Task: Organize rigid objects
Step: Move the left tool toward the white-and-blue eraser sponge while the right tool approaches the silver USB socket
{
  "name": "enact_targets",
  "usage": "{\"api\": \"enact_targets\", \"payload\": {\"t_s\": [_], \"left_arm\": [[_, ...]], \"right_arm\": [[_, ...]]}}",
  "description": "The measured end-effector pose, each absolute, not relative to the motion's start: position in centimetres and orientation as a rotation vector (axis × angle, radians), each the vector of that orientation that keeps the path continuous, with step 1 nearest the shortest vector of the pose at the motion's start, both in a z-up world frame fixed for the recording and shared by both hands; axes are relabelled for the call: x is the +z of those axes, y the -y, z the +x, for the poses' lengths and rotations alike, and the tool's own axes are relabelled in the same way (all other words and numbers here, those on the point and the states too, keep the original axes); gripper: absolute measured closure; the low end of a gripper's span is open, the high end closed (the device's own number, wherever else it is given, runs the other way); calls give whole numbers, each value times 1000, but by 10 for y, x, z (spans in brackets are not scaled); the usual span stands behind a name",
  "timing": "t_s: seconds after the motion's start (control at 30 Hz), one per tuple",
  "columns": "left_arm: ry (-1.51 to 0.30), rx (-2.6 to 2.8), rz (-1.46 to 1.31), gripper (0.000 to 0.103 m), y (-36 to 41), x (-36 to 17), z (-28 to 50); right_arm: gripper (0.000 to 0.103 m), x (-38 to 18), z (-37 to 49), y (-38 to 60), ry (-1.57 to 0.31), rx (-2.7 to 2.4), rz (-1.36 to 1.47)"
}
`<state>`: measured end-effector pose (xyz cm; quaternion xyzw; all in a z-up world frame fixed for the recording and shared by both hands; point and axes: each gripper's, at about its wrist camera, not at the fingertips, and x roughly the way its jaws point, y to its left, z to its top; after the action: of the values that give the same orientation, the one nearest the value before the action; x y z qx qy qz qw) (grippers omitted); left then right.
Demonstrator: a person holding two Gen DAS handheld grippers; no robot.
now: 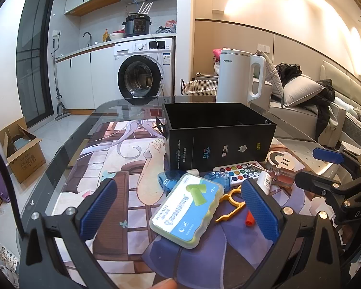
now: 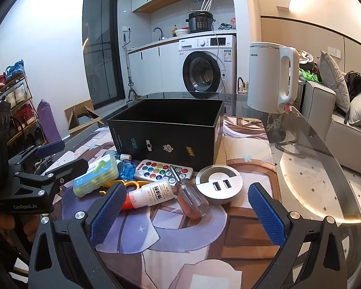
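Note:
My left gripper is open, its blue pads wide apart on either side of a green-and-blue earplug case lying on the table mat, not pressing it. My right gripper is open too. Between and beyond its pads lie a clear-handled screwdriver, a white glue bottle with a red cap, and a round silver USB hub. Close behind them are a remote with coloured buttons, a yellow plastic tool and a blue transparent piece. An open black box stands behind the clutter.
A white electric kettle stands at the far right of the glass table, behind the box. The table's curved edge runs along the right and far sides. Beyond it are a washing machine, a sofa and, at the left, a shoe rack.

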<state>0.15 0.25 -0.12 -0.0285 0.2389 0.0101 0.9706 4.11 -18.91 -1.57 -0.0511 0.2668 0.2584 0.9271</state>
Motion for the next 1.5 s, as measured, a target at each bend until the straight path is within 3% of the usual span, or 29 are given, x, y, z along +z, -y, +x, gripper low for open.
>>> {"api": "enact_targets", "payload": {"t_s": [1.5], "left_arm": [[-532,15,-37,0,-3,-9,9]], "right_arm": [[0,-18,44,192,-560,532,-100]]}}
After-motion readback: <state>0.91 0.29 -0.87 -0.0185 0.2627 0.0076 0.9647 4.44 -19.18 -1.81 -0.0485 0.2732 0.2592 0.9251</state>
